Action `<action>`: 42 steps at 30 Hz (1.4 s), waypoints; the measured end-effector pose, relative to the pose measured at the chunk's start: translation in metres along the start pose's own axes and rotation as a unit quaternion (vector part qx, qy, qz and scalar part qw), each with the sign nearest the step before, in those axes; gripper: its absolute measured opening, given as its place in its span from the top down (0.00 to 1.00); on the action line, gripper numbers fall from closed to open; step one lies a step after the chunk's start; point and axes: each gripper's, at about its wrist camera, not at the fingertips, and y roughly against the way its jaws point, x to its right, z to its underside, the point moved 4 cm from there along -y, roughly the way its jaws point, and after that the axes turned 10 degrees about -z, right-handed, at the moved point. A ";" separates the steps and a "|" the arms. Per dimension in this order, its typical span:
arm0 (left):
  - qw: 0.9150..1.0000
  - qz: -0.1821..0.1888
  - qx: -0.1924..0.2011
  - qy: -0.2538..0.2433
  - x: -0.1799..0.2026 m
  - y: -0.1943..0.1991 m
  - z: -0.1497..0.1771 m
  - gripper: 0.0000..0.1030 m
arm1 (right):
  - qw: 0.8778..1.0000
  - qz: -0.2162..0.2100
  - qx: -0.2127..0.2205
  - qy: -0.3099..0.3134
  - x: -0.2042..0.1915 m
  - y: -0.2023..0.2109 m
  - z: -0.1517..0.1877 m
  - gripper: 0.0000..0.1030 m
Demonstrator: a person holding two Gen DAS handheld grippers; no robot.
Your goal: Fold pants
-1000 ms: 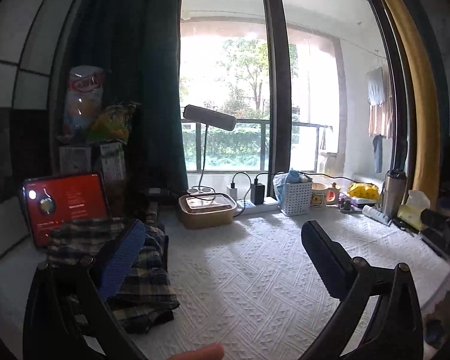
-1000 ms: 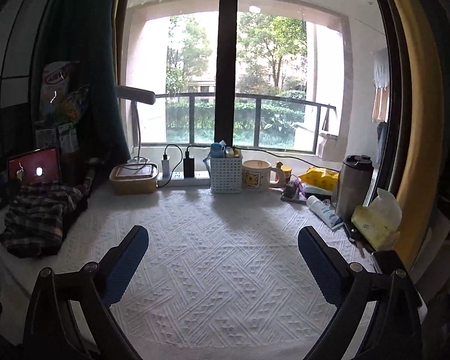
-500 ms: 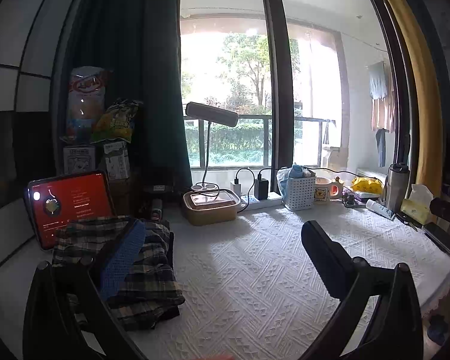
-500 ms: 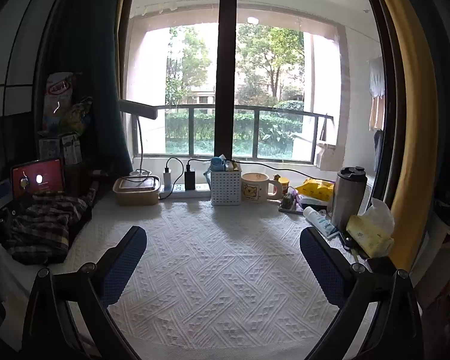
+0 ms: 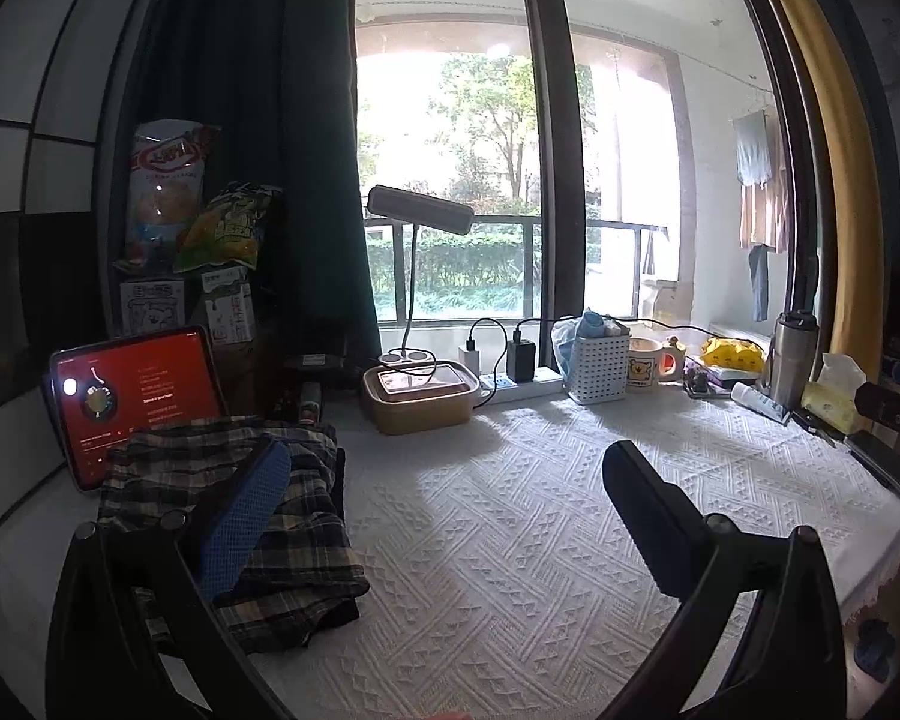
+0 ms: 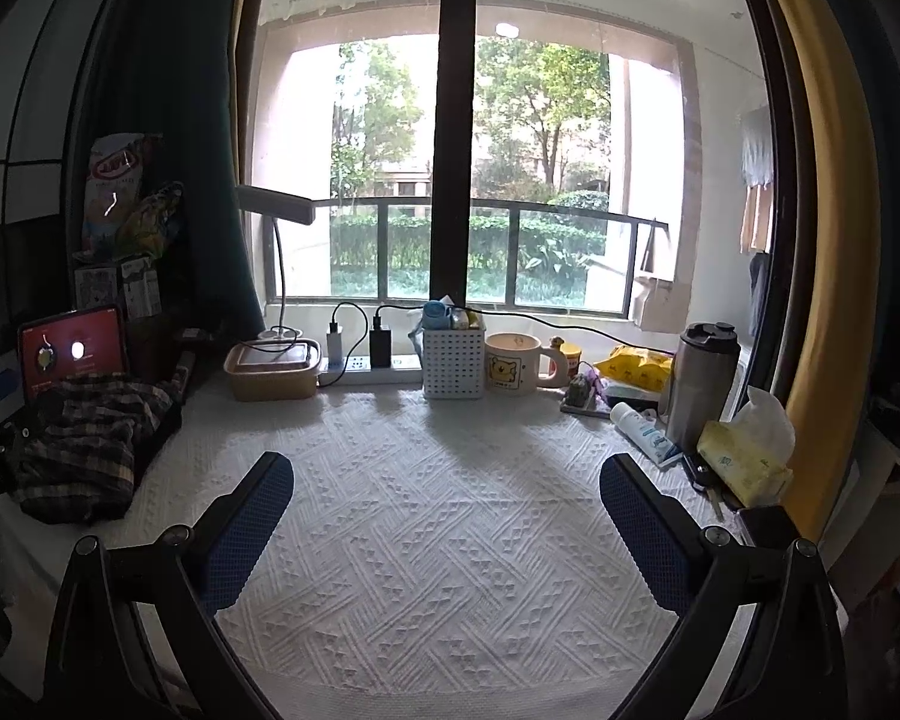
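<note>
white textured tablecloth (image 6: pixel 450 510) by the window holds plaid pants (image 5: pixel 234 516) bunched at its left edge, left gripper (image 5: pixel 444 510) has edged closer over the last second, jaws wide, right gripper (image 6: pixel 447 516) wide and empty mid-table, so likely lining up a grab.

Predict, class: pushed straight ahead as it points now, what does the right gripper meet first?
Probably the white textured tablecloth, since the open right gripper tilts slightly downward. If it clears that, the white perforated plastic basket is next. Depth is uncertain.
</note>
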 end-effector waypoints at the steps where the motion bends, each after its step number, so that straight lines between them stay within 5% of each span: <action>1: 1.000 0.001 -0.001 -0.001 0.000 0.000 0.000 0.00 | 1.000 0.000 0.000 0.001 0.000 0.000 0.000 0.00; 42: 1.000 0.016 0.013 0.012 -0.004 0.005 -0.002 0.00 | 1.000 -0.002 -0.009 -0.004 -0.002 -0.005 0.005 0.00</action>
